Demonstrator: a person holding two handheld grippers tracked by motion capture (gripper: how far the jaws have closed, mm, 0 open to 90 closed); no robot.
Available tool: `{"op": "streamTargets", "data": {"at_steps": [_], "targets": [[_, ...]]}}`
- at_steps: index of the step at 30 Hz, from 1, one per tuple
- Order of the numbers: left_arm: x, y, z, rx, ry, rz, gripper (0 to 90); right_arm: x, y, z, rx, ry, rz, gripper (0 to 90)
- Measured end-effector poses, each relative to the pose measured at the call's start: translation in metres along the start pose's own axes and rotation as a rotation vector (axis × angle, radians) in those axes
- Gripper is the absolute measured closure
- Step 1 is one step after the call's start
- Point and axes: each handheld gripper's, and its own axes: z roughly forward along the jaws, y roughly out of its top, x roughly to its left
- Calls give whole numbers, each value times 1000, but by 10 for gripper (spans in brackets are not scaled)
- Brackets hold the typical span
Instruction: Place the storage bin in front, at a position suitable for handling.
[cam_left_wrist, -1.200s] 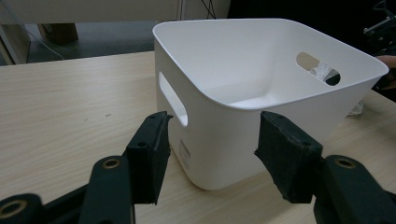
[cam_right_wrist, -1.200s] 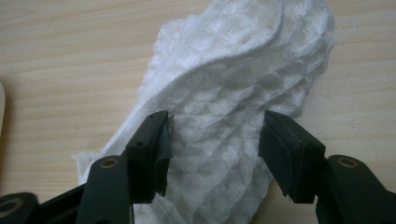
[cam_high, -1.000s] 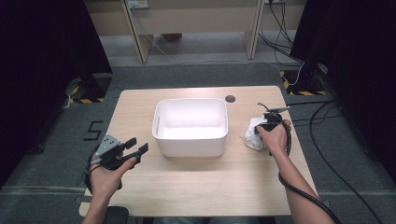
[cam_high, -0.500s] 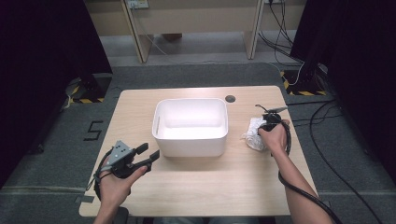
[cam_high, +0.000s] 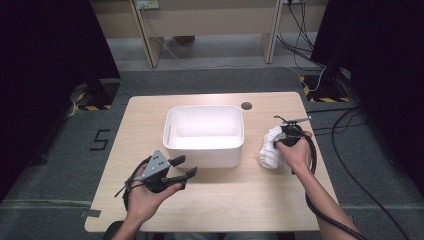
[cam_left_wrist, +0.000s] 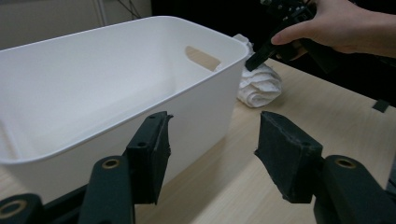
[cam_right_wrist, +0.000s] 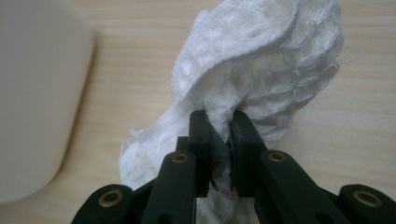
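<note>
One white waffle-weave cloth (cam_high: 269, 149), crumpled, lying on the right part of the wooden table (cam_high: 225, 210), just beside the right wall of the bin and apart from it; in the left gripper view the cloth (cam_left_wrist: 259, 84) sits past the bin's far corner. Right gripper (cam_right_wrist: 219, 123): jaws closed down to a narrow gap with a fold of the cloth (cam_right_wrist: 261, 74) pinched between them, held from above by the right hand (cam_high: 295, 152). One white plastic bin (cam_high: 204, 134), rectangular, rounded corners, slot handle in an end wall, standing at the table's middle, nothing seen inside. Left gripper (cam_high: 182, 167): jaws spread wide, nothing between them, held by the left hand (cam_high: 145, 195) above the table's near left part, pointing toward the bin (cam_left_wrist: 93, 84). One dark round hole (cam_high: 246, 105) in the tabletop behind the bin. Black cable (cam_high: 320, 212) trailing along the right forearm.
</note>
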Motion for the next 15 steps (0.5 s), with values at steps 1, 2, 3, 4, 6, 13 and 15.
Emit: {"op": "streamTargets", "data": {"at_steps": [1,2,3,4,6,13,15], "targets": [[-5,1,6,5,-24,0,426,4,-4,-5,0,7,-13,817],[-9,1,10,9,-38,5,424,10,-10,-11,-1,18,-24,817],[-12,2,14,15,-54,8,422,13,-13,-15,-1,28,-35,817],[-16,2,20,26,-72,10,420,16,-15,-18,5,36,-38,817],[-28,3,33,49,-107,33,413,25,-23,-28,3,52,-60,817],[-58,4,73,92,-201,53,369,59,-50,-55,25,120,-119,818],[-62,1,83,102,-207,51,333,68,-57,-60,36,136,-130,817]]}}
